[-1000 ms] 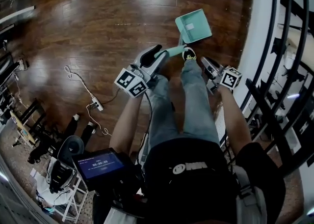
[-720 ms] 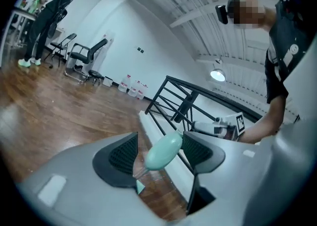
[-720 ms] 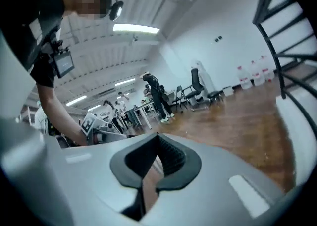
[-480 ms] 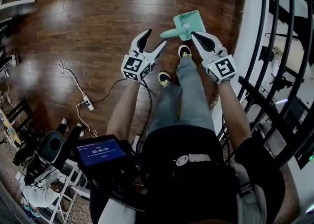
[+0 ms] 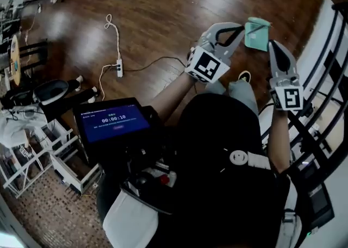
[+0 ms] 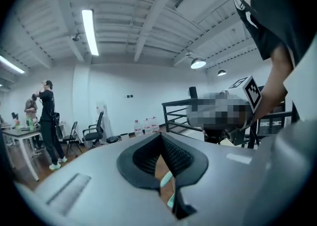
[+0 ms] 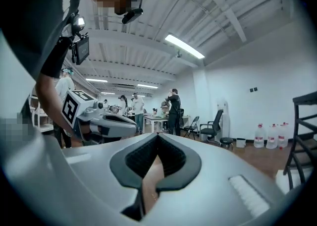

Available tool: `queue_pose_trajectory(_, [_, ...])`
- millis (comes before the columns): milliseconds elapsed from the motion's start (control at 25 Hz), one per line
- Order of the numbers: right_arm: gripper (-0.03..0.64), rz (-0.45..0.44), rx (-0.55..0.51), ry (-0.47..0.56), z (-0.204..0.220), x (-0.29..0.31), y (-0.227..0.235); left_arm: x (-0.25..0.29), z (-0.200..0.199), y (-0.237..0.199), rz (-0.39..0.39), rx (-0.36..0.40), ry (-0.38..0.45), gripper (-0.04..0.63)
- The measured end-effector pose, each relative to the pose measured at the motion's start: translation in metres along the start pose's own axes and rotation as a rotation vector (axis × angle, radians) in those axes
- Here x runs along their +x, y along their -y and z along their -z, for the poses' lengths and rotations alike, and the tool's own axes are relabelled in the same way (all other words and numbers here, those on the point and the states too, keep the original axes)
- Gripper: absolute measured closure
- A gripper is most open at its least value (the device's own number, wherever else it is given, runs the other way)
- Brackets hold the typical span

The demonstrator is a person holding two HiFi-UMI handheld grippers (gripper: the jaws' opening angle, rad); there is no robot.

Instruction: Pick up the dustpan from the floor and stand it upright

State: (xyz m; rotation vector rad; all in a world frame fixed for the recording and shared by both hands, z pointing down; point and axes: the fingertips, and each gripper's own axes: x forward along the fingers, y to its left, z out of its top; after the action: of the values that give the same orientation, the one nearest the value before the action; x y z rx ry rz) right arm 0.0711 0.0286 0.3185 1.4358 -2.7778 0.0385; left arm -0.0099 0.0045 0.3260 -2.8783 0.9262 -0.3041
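Note:
The teal dustpan (image 5: pixel 256 35) stands at the far side of the wooden floor, close to the white edge under the railing. My left gripper (image 5: pixel 241 28) hangs just left of it with the jaws shut and nothing held. In the left gripper view a sliver of the teal dustpan (image 6: pixel 167 180) shows through the slot under the left gripper (image 6: pixel 161 137). My right gripper (image 5: pixel 271 44) hovers just right of the dustpan, shut and empty. In the right gripper view only brown floor shows below the right gripper (image 7: pixel 157 137).
A black railing (image 5: pixel 326 51) runs along the right. A power strip (image 5: pixel 117 68) with its cable lies on the floor to the left. A tablet screen (image 5: pixel 111 122) sits at the person's chest. A white rack (image 5: pixel 32 157) and chairs crowd the left edge.
The left gripper let go of the dustpan's handle, opened wide, then rose and shut empty. The right gripper rose with it. The person has straightened up, and the dustpan stays by the railing.

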Motion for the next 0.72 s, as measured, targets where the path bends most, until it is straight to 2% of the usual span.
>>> queue_pose_trajectory(80, [0.612,-0.009,-0.019,0.015,-0.002,-0.015,-0.011,-0.001,-0.010,0.017,-0.005,0.052,0.041,0.581])
queue_pose_trajectory(160, [0.612,-0.018,-0.032,0.017,0.002,-0.014,-0.015,0.001,-0.018,0.015,-0.025,0.077,0.063,0.581])
queue_pose_trajectory(360, [0.614,-0.038,-0.026,0.010,0.010,-0.002,-0.014,-0.002,-0.026,0.002,-0.074,-0.015,0.112,0.581])
queue_pose_trajectory(720, [0.615,-0.080,-0.058,0.011,0.007,0.020,-0.021,-0.002,-0.017,-0.005,-0.095,0.007,0.084,0.581])
